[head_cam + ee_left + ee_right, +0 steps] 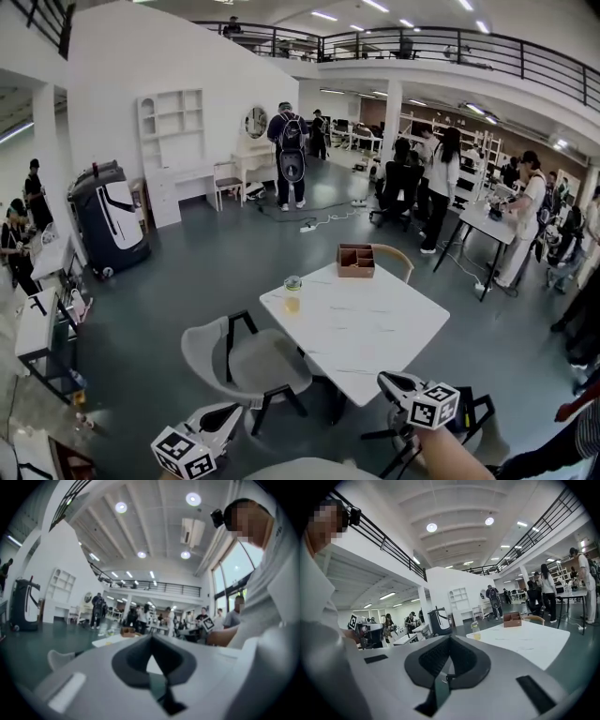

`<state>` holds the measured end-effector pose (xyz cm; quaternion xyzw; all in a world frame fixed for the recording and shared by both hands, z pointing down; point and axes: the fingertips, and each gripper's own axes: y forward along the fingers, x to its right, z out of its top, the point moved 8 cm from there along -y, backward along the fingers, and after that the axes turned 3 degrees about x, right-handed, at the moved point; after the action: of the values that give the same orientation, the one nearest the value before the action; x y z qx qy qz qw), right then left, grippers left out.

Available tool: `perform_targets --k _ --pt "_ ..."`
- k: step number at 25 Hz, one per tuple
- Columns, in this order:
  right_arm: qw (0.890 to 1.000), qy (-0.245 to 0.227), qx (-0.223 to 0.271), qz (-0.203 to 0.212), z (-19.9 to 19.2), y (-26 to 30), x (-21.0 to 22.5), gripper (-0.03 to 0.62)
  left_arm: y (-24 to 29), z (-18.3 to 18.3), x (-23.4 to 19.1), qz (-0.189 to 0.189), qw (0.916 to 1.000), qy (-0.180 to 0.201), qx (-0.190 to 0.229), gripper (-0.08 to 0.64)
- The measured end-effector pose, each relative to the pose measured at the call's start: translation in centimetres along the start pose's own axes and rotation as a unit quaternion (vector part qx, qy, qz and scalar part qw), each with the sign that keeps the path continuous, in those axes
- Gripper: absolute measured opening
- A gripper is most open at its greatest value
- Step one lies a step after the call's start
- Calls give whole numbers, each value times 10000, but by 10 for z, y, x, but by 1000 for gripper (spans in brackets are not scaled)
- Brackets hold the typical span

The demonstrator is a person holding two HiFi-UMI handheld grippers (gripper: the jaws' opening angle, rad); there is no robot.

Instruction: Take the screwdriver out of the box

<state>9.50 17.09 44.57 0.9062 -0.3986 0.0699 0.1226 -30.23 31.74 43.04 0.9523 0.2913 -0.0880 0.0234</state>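
A small brown open box (355, 260) stands at the far edge of the white square table (375, 328); I cannot see a screwdriver inside it. My left gripper (236, 410) is low at the left, short of the table, jaws shut and empty. The right gripper (384, 380) hovers by the table's near corner, also shut with nothing in it. In the left gripper view the left gripper (151, 637) points level toward the box (127, 631). The right gripper view shows the right gripper (450, 638), with the box (512, 619) far off on the table (525, 641).
A jar of yellow liquid (292, 293) stands at the table's left corner. A grey chair (253, 361) sits near the left side, a wooden chair (398, 258) behind the box, a black stool (469, 422) by my right arm. Several people stand around the room.
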Motion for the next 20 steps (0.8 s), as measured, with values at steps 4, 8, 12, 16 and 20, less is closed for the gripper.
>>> perform_targets --k 4,8,12,16,20 --pt "9998 38 5 183 6 14 64 8 60 -4 8 148 9999 -32 -5 5" --pt "9996 188 49 197 19 12 136 8 132 -2 26 81 10000 -23 -42 5" --pt "9994 319 46 156 27 7 201 8 203 4 40 -30 10000 -46 -61 5" --pt "9990 413 73 161 30 6 253 8 263 6 49 -100 9999 4 -140 5" --pt "9986 492 155 152 36 2 290 8 308 9 58 -185 9996 33 -231 5"
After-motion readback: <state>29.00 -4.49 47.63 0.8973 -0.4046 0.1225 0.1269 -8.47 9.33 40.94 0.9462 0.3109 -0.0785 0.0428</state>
